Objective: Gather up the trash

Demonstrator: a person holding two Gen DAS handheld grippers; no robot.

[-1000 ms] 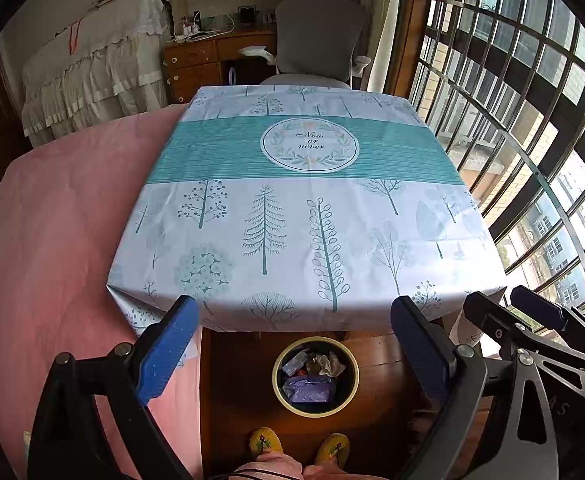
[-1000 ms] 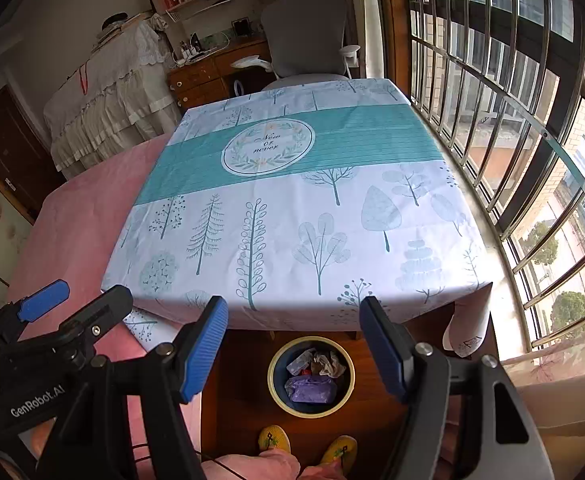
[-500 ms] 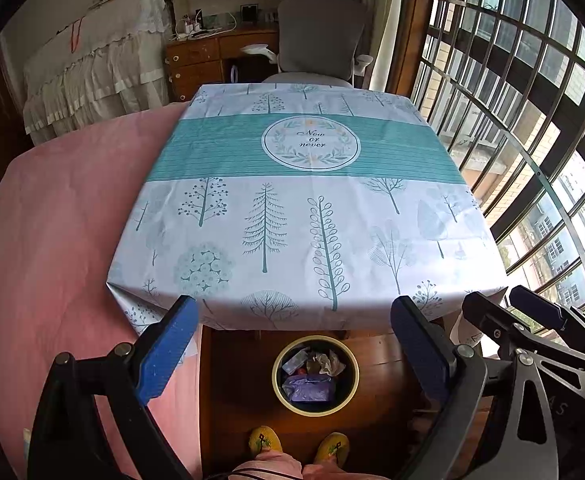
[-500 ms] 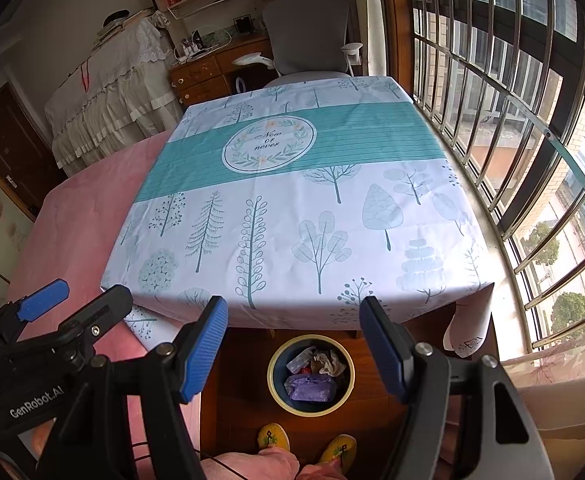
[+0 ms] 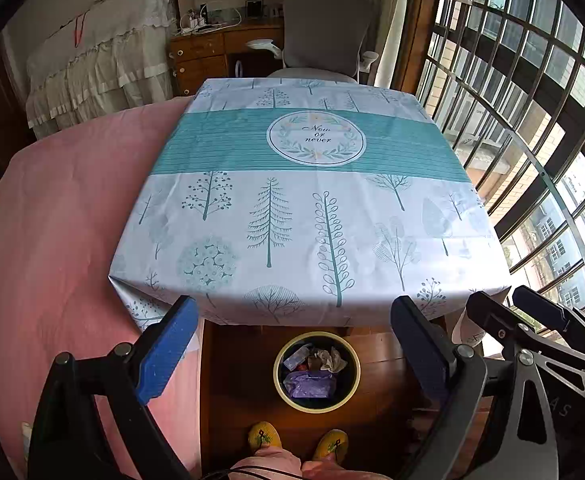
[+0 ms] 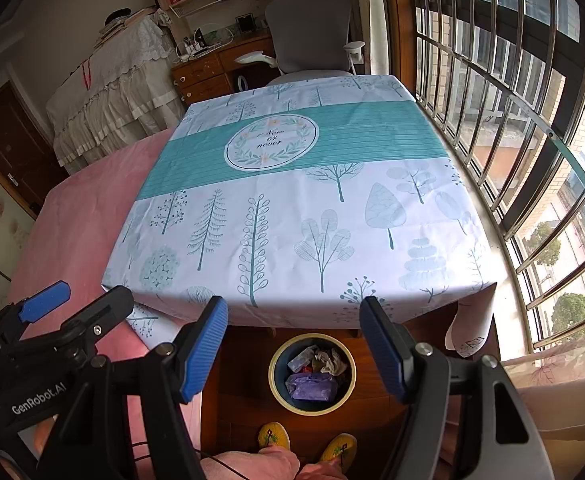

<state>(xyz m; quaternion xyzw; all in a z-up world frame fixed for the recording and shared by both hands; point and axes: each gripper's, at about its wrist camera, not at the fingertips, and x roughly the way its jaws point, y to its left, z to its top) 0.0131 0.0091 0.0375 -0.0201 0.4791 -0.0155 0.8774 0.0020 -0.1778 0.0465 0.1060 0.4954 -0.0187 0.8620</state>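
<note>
A round bin (image 5: 354, 376) (image 6: 273, 376) with a pale yellow rim stands on the wooden floor just below the table's near edge. Inside lie a purple bag (image 5: 309, 383) (image 6: 311, 386), crumpled paper (image 5: 329, 358) (image 6: 329, 361) and a small clear wrapper. My left gripper (image 5: 292, 334) hangs open above the bin, nothing between its blue pads. My right gripper (image 6: 293, 330) is open too, also over the bin and empty. In the left wrist view the right gripper (image 5: 532, 320) shows at the right edge. In the right wrist view the left gripper (image 6: 80, 300) shows at the lower left.
A table under a tree-print cloth (image 5: 304, 208) (image 6: 304, 216) fills the middle. A pink bed (image 5: 52, 220) lies to its left, barred windows (image 6: 512, 120) to its right, a grey office chair (image 5: 324, 32) and a wooden desk beyond. The person's yellow slippers (image 5: 298, 442) stand beside the bin.
</note>
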